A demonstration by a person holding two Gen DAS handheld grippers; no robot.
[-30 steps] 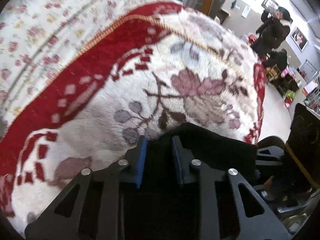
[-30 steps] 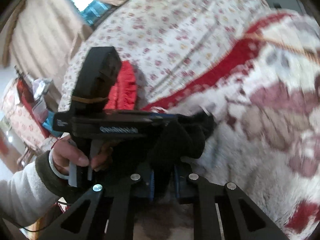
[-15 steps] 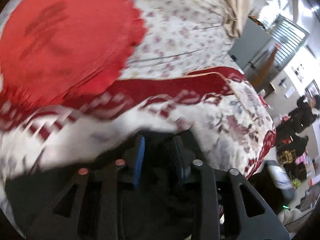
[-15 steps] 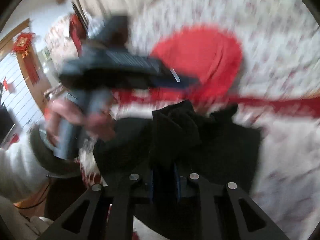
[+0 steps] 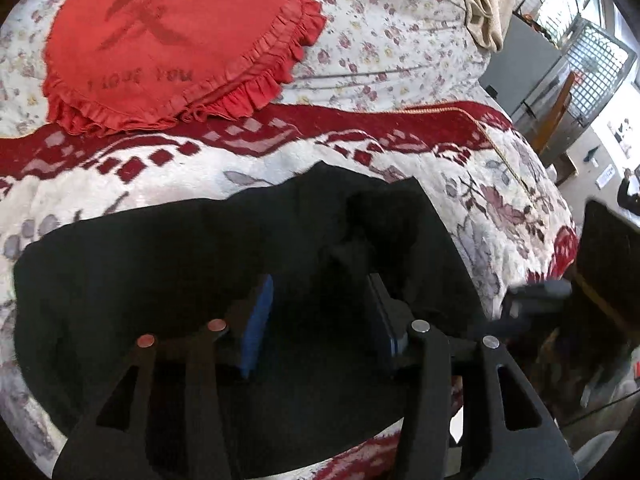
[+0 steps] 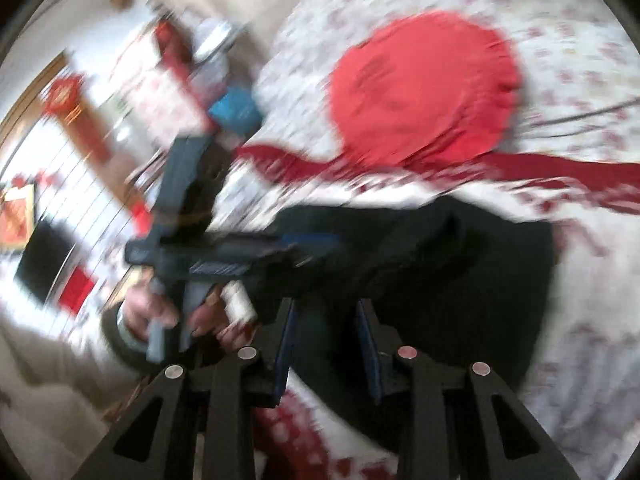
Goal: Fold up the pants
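The black pants (image 5: 168, 260) lie in a folded heap on the red and white blanket (image 5: 360, 152). They also show in the right wrist view (image 6: 460, 264), which is blurred. My left gripper (image 5: 320, 312) is open just above the pants, with its blue pads spread and nothing between them. My right gripper (image 6: 328, 336) is open over the near edge of the pants. In the right wrist view the left gripper (image 6: 224, 252) is seen from the side, held by a hand at the left edge of the pants.
A round red frilled cushion (image 5: 168, 44) lies beyond the pants on the flowered bedspread (image 5: 380, 40). The bed's edge drops off on the right (image 5: 568, 240), with furniture and room clutter beyond. A beige cloth (image 5: 480, 8) hangs at the far corner.
Both grippers were shut on the pants and swung them over toward the cushion. Now both have opened and let go, and the pants lie on the blanket.
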